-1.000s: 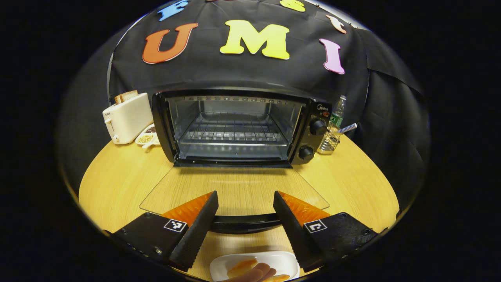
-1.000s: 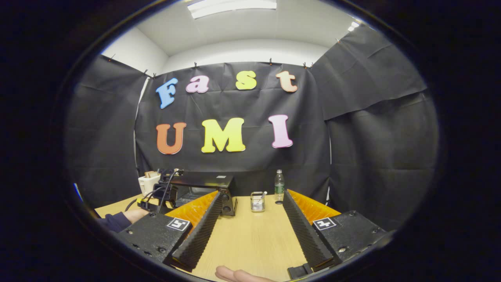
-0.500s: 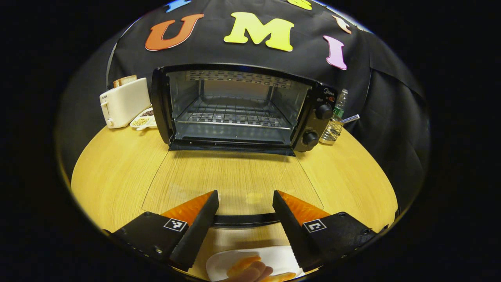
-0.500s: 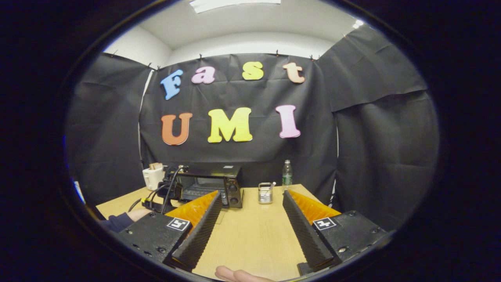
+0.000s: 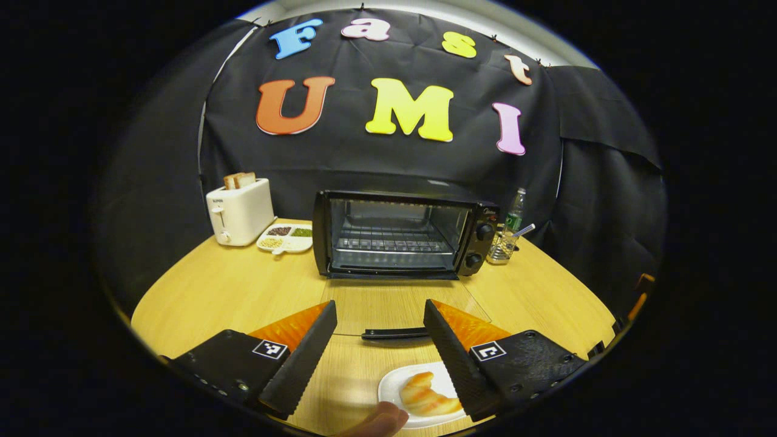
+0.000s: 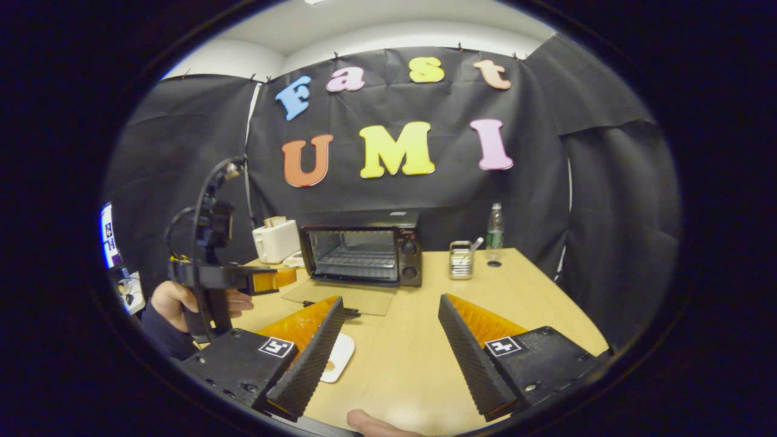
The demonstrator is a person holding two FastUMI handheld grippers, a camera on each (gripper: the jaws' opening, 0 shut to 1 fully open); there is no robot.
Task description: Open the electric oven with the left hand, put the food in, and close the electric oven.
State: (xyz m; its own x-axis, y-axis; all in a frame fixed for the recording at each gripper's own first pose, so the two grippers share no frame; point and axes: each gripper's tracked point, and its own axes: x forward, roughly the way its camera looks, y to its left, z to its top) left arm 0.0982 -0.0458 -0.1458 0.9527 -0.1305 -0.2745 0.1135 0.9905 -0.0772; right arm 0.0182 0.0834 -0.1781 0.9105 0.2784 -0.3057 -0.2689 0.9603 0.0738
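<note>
The wooden desk (image 5: 230, 291) sits among black cloth walls; the oven (image 5: 400, 235) is at the back, door (image 5: 400, 306) down flat; food (image 5: 425, 396) waits on a plate (image 5: 391, 388) near the front edge; left gripper (image 5: 379, 346) fingers spread wide, holding nothing; right gripper (image 6: 388, 346) the same.

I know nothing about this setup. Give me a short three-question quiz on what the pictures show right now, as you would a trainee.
1. True or false: the electric oven door is folded down open.
2. What lies on the white plate in front of the door? A: a croissant; B: an apple; C: a sandwich.
3. Fill in: the white appliance left of the oven in the left gripper view, with bread in its slots, is a ____.

Key
1. True.
2. A: the croissant.
3. The toaster.
</note>
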